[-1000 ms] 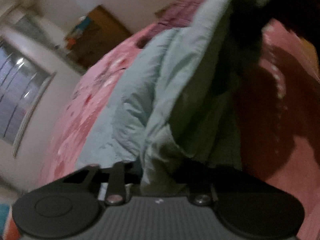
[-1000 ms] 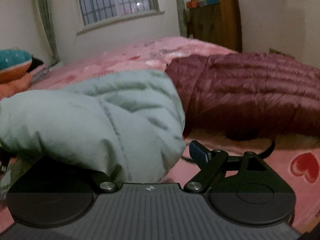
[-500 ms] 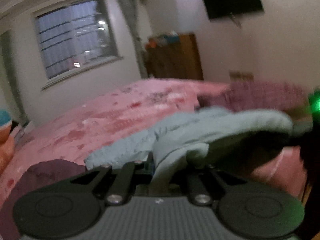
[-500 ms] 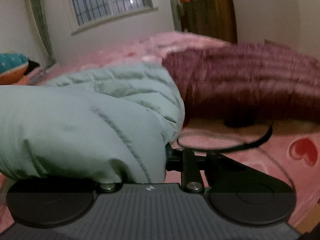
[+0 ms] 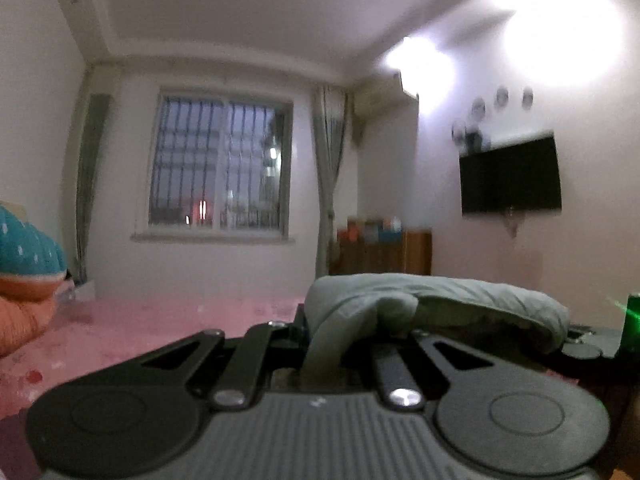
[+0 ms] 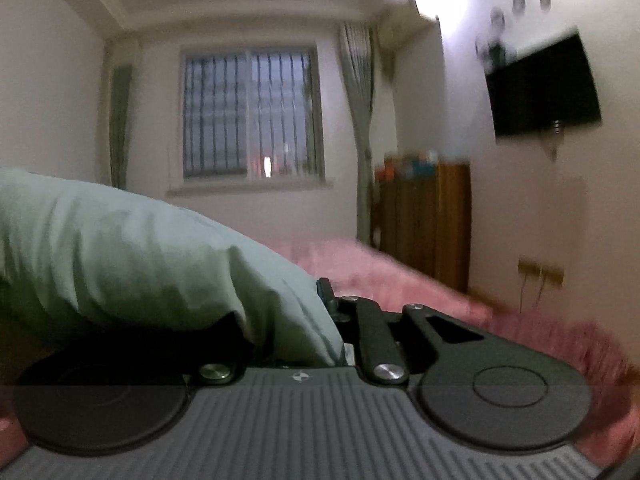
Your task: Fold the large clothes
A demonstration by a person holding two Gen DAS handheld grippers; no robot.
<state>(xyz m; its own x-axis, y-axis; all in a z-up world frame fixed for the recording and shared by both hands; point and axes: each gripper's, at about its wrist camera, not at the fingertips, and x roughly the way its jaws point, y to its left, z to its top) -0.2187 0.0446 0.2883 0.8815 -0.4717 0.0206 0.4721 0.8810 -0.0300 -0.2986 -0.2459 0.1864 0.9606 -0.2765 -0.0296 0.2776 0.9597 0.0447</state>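
Now pale green jacket (image 5: 440, 296) slung sideways between both clamped tongs, long axis level

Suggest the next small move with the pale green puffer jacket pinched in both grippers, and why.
Probably carry it forward and lower it flat. The left gripper and right gripper each clamp the pale green puffer jacket, held up level above the pink bedspread, so nothing is folded yet.

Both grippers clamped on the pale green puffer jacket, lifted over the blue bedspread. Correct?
The bedspread is pink, not blue, as the left wrist view shows. Otherwise right: left gripper and right gripper are both shut on the pale green puffer jacket.
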